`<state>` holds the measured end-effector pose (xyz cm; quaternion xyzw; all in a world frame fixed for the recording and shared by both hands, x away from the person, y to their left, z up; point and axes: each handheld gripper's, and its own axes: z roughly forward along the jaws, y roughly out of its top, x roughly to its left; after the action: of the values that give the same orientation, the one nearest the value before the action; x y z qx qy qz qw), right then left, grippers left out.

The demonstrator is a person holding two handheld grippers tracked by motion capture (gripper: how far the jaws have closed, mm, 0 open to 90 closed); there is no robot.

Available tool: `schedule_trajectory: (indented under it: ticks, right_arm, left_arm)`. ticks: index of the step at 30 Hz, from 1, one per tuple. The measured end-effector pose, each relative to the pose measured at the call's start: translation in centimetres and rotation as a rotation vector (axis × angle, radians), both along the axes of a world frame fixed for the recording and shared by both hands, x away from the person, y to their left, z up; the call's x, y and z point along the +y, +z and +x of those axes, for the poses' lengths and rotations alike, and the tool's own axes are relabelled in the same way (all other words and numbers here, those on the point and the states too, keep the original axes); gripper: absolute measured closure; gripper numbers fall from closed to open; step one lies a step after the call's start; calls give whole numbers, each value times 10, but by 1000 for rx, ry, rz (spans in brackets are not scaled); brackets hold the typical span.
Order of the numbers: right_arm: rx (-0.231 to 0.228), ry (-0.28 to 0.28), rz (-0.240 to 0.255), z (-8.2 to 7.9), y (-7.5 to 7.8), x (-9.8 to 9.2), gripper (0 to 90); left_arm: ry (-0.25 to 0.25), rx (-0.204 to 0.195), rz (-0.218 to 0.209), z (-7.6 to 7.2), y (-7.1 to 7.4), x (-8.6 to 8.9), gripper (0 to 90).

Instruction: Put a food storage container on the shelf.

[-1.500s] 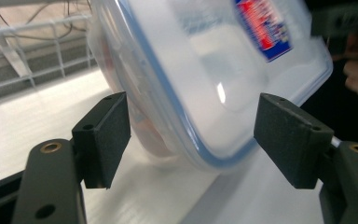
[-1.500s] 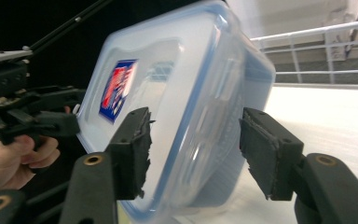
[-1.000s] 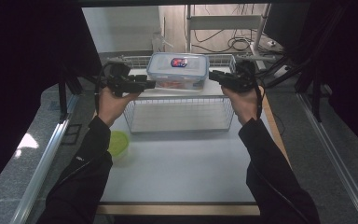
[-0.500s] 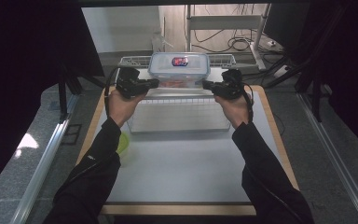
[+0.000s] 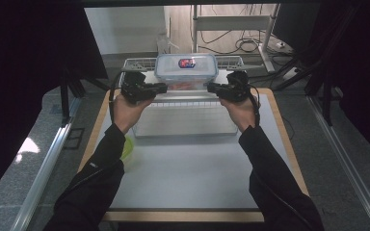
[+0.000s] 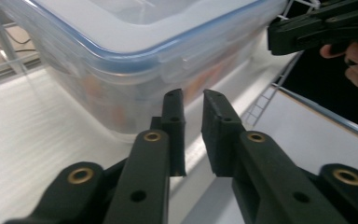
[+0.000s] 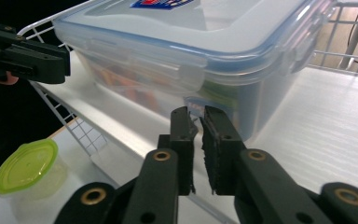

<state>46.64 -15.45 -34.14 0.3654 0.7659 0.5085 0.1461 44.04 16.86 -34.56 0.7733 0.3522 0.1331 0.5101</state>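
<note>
A clear lock-lid container [image 5: 185, 72] with a blue seal and a red label sits on top of a wire rack [image 5: 188, 120]. My left gripper [image 5: 163, 87] is level at its left side and my right gripper [image 5: 211, 87] at its right side. In the left gripper view the jaws [image 6: 193, 100] stand a narrow gap apart just short of the container's wall [image 6: 135, 51], with nothing between them; they have just been opening. In the right gripper view the jaws [image 7: 196, 116] also show a slim gap with nothing in it, close to the container [image 7: 205, 46]; they too have just opened slightly.
A small tub with a green lid [image 7: 25, 165] stands on the white table at the left of the rack, partly hidden by my left sleeve [image 5: 126, 147]. Shelving and cables lie beyond the rack. Dark curtains flank the table.
Both hands moved inward toward the container's sides and the right one sank slightly; over the last half second they have stayed put.
</note>
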Motion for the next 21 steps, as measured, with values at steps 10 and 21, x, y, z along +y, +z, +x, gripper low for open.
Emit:
schedule_trajectory:
  ticks: [10,21]
  right_arm:
    - [-8,11,-16,-9,0,2,605]
    - [-23,41,-20,-27,-6,-5,436]
  left_arm:
    - [-38,-8,27,-15,-5,-5,538]
    - [-71,-28,42,-41,-16,-6,346]
